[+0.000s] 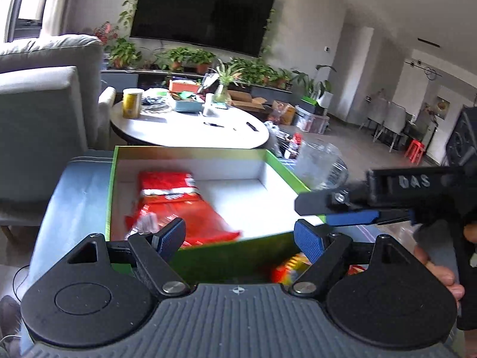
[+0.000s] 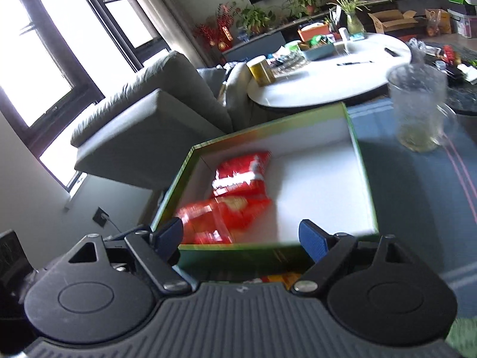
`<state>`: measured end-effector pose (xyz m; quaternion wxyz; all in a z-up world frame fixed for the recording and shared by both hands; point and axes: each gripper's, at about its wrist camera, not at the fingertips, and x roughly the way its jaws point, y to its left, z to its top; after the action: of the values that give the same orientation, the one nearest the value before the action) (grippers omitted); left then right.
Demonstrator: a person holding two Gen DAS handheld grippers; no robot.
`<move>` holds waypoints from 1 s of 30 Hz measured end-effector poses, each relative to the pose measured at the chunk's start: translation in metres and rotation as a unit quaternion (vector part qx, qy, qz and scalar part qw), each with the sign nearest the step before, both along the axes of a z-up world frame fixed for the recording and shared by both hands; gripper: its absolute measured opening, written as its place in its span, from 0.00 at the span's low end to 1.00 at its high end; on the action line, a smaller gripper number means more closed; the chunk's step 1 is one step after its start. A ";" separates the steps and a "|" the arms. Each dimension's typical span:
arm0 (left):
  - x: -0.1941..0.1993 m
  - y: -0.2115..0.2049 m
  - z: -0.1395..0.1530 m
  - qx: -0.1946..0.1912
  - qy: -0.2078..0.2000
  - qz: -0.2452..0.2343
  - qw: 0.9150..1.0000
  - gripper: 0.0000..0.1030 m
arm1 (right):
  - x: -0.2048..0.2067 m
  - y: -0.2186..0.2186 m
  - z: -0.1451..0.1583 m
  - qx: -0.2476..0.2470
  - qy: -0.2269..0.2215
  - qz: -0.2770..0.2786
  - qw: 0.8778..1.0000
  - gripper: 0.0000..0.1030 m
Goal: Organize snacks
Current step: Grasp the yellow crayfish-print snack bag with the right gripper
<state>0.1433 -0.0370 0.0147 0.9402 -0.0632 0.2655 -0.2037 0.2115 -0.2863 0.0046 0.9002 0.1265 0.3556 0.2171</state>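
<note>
Snacks in red packets [image 1: 179, 203] lie at the left of the green box [image 1: 111, 191], low in the left wrist frame. Just below, the left gripper [image 1: 238, 235] stands wide and empty. At right, the right gripper [image 1: 316, 213] is parted, seemingly empty, though blur hides much. Another packet [image 1: 290, 267] sits before the box wall; a hasty reach could knock the glass jug [image 2: 417, 104] beyond.

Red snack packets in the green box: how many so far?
2, both on the left side of the green box: far red packet toward the back, near red packet toward the front. Blur could hide another beneath them.
</note>
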 end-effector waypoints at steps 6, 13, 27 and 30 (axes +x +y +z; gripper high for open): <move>-0.016 -0.027 0.002 0.025 0.002 -0.029 0.999 0.76 | 0.000 -0.023 0.004 0.084 -0.005 -0.037 0.996 0.65; -0.013 -0.048 -0.007 0.015 0.024 -0.046 0.999 0.76 | -0.009 -0.026 0.008 0.041 -0.017 -0.024 0.999 0.65; -0.006 -0.004 -0.048 0.057 0.101 0.049 0.992 0.76 | -0.005 -0.038 -0.033 -0.010 0.042 -0.005 0.999 0.67; -0.012 0.004 -0.042 0.045 0.096 0.063 0.992 0.76 | -0.001 -0.029 -0.047 -0.018 0.064 0.016 0.998 0.67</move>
<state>0.1314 -0.0329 -0.0277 0.9231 -0.0571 0.3591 -0.1248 0.2103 -0.3156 -0.0420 0.8742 0.1179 0.4183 0.2167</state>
